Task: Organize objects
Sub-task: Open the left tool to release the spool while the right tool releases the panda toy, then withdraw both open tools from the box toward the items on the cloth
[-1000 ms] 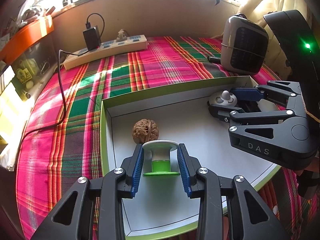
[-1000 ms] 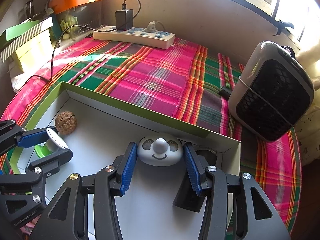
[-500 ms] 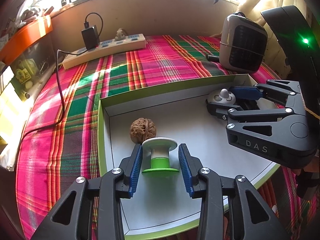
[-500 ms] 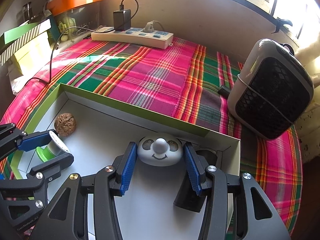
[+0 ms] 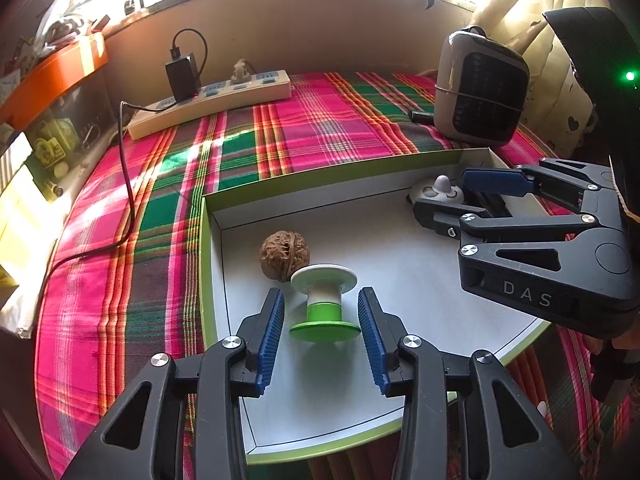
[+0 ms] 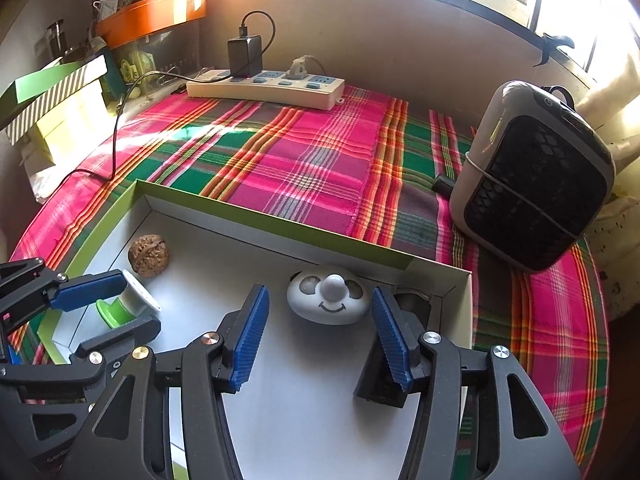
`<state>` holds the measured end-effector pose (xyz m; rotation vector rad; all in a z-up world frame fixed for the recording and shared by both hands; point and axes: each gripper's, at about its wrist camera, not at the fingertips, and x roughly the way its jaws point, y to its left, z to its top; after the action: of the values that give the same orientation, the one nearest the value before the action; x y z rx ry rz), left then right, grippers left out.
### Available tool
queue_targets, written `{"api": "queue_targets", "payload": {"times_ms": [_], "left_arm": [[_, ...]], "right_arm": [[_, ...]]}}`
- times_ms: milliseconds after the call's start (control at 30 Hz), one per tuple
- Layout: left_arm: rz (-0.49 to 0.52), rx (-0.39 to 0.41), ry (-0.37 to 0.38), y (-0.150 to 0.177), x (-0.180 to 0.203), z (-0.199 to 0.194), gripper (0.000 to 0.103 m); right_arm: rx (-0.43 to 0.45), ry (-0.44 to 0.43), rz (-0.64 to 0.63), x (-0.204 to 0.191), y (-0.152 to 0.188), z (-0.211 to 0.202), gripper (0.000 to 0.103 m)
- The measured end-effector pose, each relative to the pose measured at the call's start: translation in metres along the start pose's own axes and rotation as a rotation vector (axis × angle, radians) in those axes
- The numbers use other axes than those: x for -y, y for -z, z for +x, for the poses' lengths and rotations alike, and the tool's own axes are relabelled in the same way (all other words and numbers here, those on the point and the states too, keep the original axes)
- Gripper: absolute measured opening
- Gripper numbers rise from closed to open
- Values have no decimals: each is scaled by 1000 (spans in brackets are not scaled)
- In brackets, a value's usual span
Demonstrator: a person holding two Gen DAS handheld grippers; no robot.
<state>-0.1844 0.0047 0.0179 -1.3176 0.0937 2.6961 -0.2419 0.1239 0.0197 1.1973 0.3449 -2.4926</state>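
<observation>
Both grippers are down inside the shallow green-rimmed box [image 5: 206,248] on the plaid cloth [image 5: 280,140]. Left gripper [image 5: 322,336] has its jaws spread around the green-and-white spool [image 5: 323,300]; a clear gap shows on each side, the pads do not touch it, and the jaws have just been opening. The spool stands upright on the box floor, at about 7 o'clock of the box in the left wrist view. The walnut [image 5: 284,254] sits just behind it at 11 o'clock from the spool, very close; contact can't be told.

Right gripper [image 6: 318,334] also has its jaws spread, just been opening, around the panda-face toy [image 6: 328,296]; there are gaps on both sides, nothing pinched. The toy rests on the floor near the far right corner of the box, about 1 o'clock. A dark object sits in that corner behind the right pad, too hidden to name.

Progress, as a judgement: three small items already lie in the box, and both grippers look to be letting go after placing. Outside the box on the cloth I see only the power strip [image 6: 266,88] at 12 o'clock and the small heater [image 6: 532,184] at 2 o'clock, likely fixtures. No loose small items are left in view, so the task seems near done; what's left is probably pulling both grippers clear.
</observation>
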Motion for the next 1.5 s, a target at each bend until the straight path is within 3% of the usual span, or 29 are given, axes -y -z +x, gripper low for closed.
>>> {"api": "queue_targets", "payload": {"times_ms": [767, 1500], "left_arm": [[-17, 55, -9, 8, 2, -33, 37], [-69, 92, 3, 42, -8, -70, 37]], "right_arm": [[70, -13, 66, -2, 18, -37, 61], [127, -41, 102, -8, 59, -82, 61]]}}
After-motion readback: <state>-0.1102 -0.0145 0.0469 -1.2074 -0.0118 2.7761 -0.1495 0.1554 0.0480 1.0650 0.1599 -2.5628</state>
